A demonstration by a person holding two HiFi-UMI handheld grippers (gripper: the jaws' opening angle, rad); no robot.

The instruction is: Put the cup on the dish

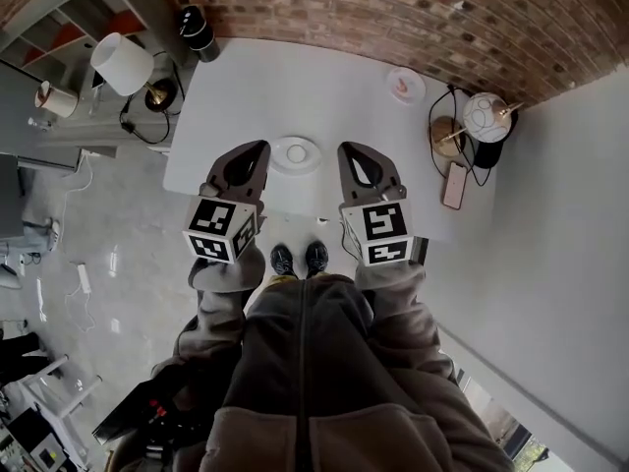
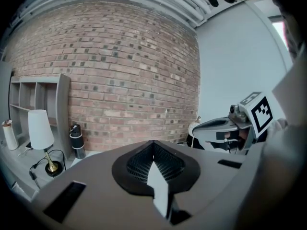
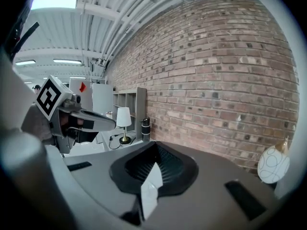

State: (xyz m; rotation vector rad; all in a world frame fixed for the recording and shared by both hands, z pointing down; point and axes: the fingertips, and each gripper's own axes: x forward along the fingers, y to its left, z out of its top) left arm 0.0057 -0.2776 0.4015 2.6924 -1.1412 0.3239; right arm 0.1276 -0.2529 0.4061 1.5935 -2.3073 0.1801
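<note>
A small white cup [image 1: 296,151] stands on a white dish [image 1: 278,161] near the front edge of the white table [image 1: 344,96]. Both grippers are held up off the table on either side of the dish, well above it. My left gripper [image 1: 259,148] is left of the dish with its jaws together and nothing between them. My right gripper [image 1: 345,151] is right of the dish, also shut and empty. The gripper views look level at the brick wall; my left gripper's own view [image 2: 153,143] and my right gripper's own view [image 3: 154,145] show closed black pads and neither cup nor dish.
A small plate [image 1: 405,85] lies at the table's far side. A globe lamp [image 1: 485,116] and a phone [image 1: 454,185] sit at the right end. A black bottle [image 1: 197,31], a white lamp [image 1: 123,64] and shelves [image 1: 59,23] stand at the left. Brick wall behind.
</note>
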